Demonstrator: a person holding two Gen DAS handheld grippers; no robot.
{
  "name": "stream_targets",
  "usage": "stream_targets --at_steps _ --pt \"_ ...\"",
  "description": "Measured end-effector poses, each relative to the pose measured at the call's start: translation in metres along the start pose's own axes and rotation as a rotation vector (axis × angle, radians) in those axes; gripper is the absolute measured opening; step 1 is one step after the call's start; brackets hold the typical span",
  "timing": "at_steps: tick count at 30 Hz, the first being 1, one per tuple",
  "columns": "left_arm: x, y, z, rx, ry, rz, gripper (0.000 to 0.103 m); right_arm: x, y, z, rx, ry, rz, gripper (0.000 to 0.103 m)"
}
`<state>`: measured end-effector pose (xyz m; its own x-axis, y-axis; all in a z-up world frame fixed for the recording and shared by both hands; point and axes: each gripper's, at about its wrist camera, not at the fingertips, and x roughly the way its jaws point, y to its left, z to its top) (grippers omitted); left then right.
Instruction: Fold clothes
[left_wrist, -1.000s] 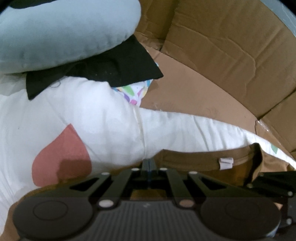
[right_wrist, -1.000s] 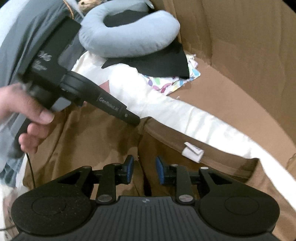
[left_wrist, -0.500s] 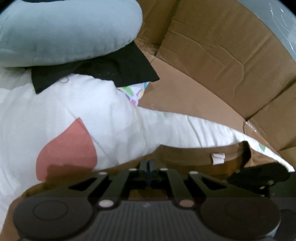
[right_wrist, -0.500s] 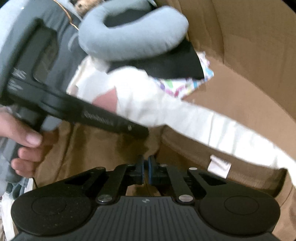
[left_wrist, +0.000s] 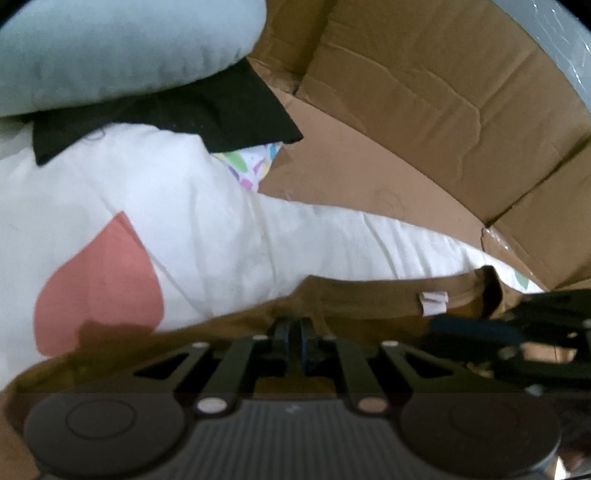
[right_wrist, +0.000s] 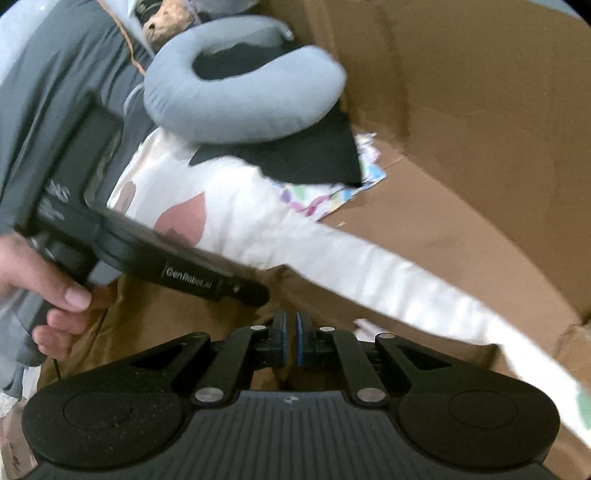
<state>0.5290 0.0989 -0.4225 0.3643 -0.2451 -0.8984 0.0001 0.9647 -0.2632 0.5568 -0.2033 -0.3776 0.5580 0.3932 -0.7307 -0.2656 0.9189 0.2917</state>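
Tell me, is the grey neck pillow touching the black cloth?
Touching. In the right wrist view the neck pillow lies directly on the black cloth, with no gap between them. The left wrist view shows the same overlap.

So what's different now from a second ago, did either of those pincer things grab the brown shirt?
The right gripper stood open over the brown shirt a second ago; it has since snapped shut on the fabric near the collar. The left gripper was already pinching the shirt and still is. The blue neck pillow and white cloth haven't moved.
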Motion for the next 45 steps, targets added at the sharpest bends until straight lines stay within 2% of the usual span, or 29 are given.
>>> stream_targets --at_steps 2,6,11,14,18,19,22,24,29,35,39,42,45 --pt "-0.001 0.002 0.0 -0.011 -0.01 -0.012 0.006 -0.012 -0.009 0.001 0.002 -0.01 -0.029 0.01" --pt "-0.012 0.003 -0.003 -0.004 -0.037 -0.037 0.009 -0.039 -0.025 -0.001 -0.003 -0.029 -0.085 0.03" --pt "-0.033 -0.004 -0.013 0.053 -0.07 -0.044 0.014 -0.065 -0.04 -0.021 -0.034 -0.015 -0.141 0.031" --pt "-0.039 -0.015 -0.025 0.112 -0.081 -0.059 0.032 -0.07 -0.043 -0.04 -0.06 0.014 -0.169 0.036" --pt "-0.038 -0.034 -0.046 0.21 -0.104 -0.04 0.067 -0.064 -0.044 -0.06 -0.077 0.046 -0.19 0.038" --pt "-0.038 -0.039 -0.051 0.235 -0.109 -0.034 0.072 -0.062 -0.043 -0.063 -0.081 0.049 -0.196 0.038" --pt "-0.034 -0.052 -0.064 0.295 -0.108 -0.033 0.073 -0.057 -0.041 -0.068 -0.098 0.053 -0.219 0.043" --pt "-0.029 -0.057 -0.07 0.317 -0.111 -0.011 0.075 -0.054 -0.041 -0.069 -0.098 0.046 -0.228 0.052" --pt "-0.018 -0.055 -0.076 0.311 -0.12 0.047 0.076 -0.045 -0.05 -0.069 -0.082 0.049 -0.238 0.052" --pt "-0.019 -0.047 -0.082 0.267 -0.172 0.084 0.072 -0.026 -0.049 -0.063 -0.081 0.049 -0.299 0.052" --pt "-0.033 -0.044 -0.088 0.23 -0.214 0.094 0.058 -0.019 -0.05 -0.056 -0.058 0.026 -0.305 0.052" --pt "-0.056 -0.036 -0.096 0.201 -0.262 0.075 0.058 -0.027 -0.05 -0.052 -0.031 0.007 -0.287 0.052" --pt "-0.078 -0.025 -0.103 0.192 -0.284 0.094 0.058 -0.039 -0.048 -0.051 -0.022 -0.004 -0.271 0.051"
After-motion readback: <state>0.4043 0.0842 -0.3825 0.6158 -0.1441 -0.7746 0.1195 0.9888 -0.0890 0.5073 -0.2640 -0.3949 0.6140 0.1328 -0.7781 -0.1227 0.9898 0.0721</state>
